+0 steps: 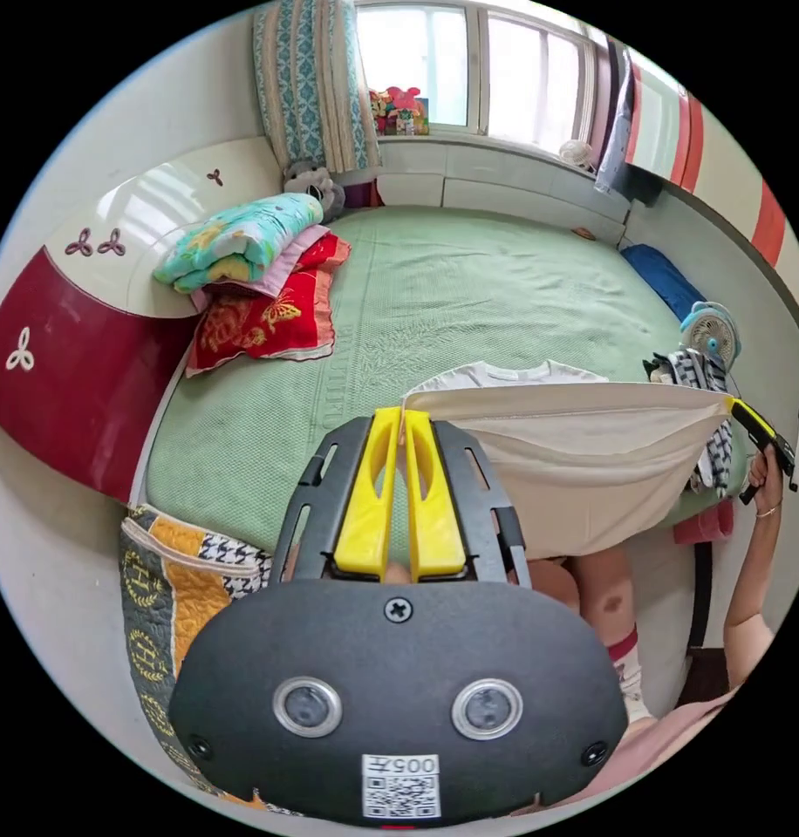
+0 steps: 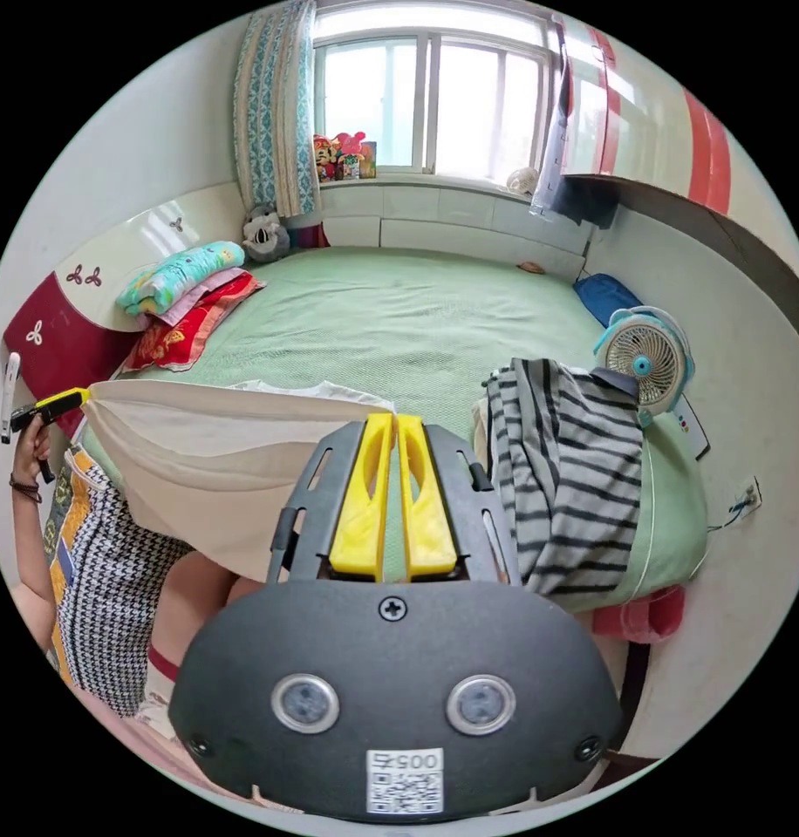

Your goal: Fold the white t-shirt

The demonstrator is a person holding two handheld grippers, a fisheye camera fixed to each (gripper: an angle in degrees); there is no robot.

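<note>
- My left tongs [image 1: 403,418] have both yellow jaws pinched together on one corner of the white t-shirt [image 1: 583,462], right at the hem edge.
- Right tongs [image 2: 391,418] look the same deal: jaws closed with barely a sliver between them, and the shirt's other corner [image 2: 242,453] runs right up to the tips. In the left gripper view I can see them out at the far end of the cloth [image 1: 738,405], pinching that corner.
- So the shirt is stretched taut between the two tongs, hem edge up top, the rest sagging down in a pouch over the near edge of the bed [image 1: 469,288]. The collar end lies flat on the green bedspread just behind the raised edge.
- Striped garment [image 2: 574,471] is draped over the bed's corner, just beside the shirt, with a small teal fan [image 2: 645,356] right behind it.
- Folded blankets and a red pillow [image 1: 260,314] are stacked by the headboard, well apart from the shirt.
- The person's legs show under the hanging cloth.
</note>
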